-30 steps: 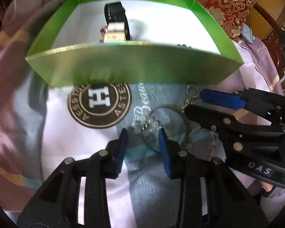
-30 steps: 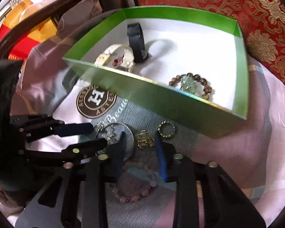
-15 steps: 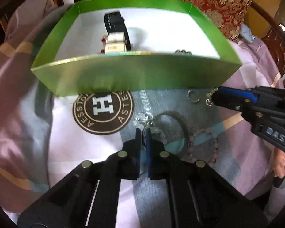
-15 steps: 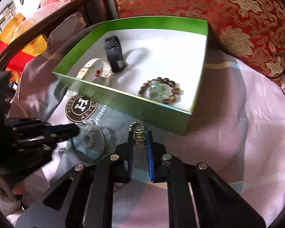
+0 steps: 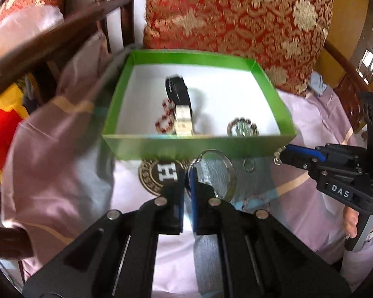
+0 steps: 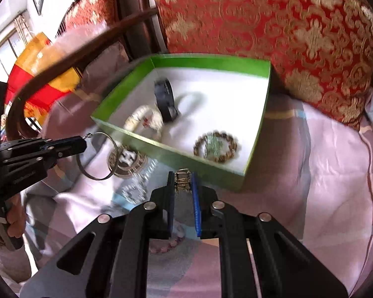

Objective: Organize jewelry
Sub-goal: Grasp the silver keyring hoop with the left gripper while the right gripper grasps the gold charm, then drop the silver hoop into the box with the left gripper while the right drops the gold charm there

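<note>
Bedsheet (image 6: pixel 323 173) beneath white-lined green box (image 6: pixel 176 152)

I can't see all of the pink beads (image 6: pixel 172 243); my right jaws cover them. The box (image 5: pixel 186 146) wall past my left jaws hides part of the brown beads (image 5: pixel 242 128). The watches (image 6: pixel 146 119) look blurry.

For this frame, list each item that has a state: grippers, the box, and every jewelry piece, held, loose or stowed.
Left gripper: shut on hoop bangle, lifted.
Right gripper: shut on gold chain piece.
Green box: open, no lid.
Black watch: in box.
White watch: in box.
Brown bead bracelet: in box.
Small ring: loose on cloth.
Pink bead bracelet: loose on cloth.
</note>
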Demonstrator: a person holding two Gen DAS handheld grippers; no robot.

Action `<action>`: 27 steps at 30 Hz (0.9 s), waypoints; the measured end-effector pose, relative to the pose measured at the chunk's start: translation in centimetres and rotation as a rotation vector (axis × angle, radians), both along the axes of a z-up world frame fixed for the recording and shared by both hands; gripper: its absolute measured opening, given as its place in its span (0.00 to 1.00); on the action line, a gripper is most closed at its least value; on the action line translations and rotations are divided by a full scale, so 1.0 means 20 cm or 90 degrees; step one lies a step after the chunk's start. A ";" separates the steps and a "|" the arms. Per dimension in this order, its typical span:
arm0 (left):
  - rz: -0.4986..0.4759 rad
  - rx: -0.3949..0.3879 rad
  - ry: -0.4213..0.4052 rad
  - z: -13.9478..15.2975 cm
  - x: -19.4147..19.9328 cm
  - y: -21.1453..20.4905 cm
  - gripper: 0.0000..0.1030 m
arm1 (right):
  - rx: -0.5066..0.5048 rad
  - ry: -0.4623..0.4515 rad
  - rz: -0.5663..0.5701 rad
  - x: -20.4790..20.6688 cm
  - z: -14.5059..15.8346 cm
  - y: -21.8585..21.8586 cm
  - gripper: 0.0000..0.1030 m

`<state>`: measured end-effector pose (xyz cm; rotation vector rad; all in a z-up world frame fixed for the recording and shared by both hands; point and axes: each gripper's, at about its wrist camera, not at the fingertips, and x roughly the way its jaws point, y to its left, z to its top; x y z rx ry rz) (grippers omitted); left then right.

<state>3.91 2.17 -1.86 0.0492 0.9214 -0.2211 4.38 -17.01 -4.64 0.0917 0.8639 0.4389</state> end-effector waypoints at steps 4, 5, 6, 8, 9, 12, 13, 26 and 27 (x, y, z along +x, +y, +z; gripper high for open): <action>0.004 -0.016 -0.030 0.09 0.04 0.05 0.04 | 0.008 -0.027 -0.017 0.04 0.10 -0.02 0.13; 0.005 -0.021 -0.034 0.11 0.06 0.06 0.04 | 0.009 -0.031 -0.024 0.07 0.13 -0.02 0.13; 0.007 -0.027 -0.037 0.13 0.09 0.06 0.04 | 0.007 -0.032 -0.028 0.10 0.14 -0.02 0.13; 0.008 -0.037 -0.040 0.15 0.16 0.05 0.04 | 0.003 -0.034 -0.038 0.16 0.16 -0.01 0.13; 0.007 -0.039 -0.044 0.16 0.19 0.05 0.04 | 0.003 -0.034 -0.041 0.19 0.16 -0.01 0.13; -0.007 -0.045 -0.061 0.17 0.29 0.00 0.04 | -0.005 -0.030 -0.052 0.29 0.13 0.00 0.13; -0.010 -0.052 -0.061 0.16 0.32 -0.02 0.04 | -0.011 -0.026 -0.056 0.32 0.12 0.00 0.13; -0.025 -0.046 -0.001 -0.04 0.54 -0.14 0.20 | 0.037 0.002 -0.080 0.38 0.00 -0.10 0.52; -0.022 -0.047 -0.004 -0.03 0.54 -0.13 0.25 | 0.041 0.001 -0.078 0.36 0.01 -0.11 0.52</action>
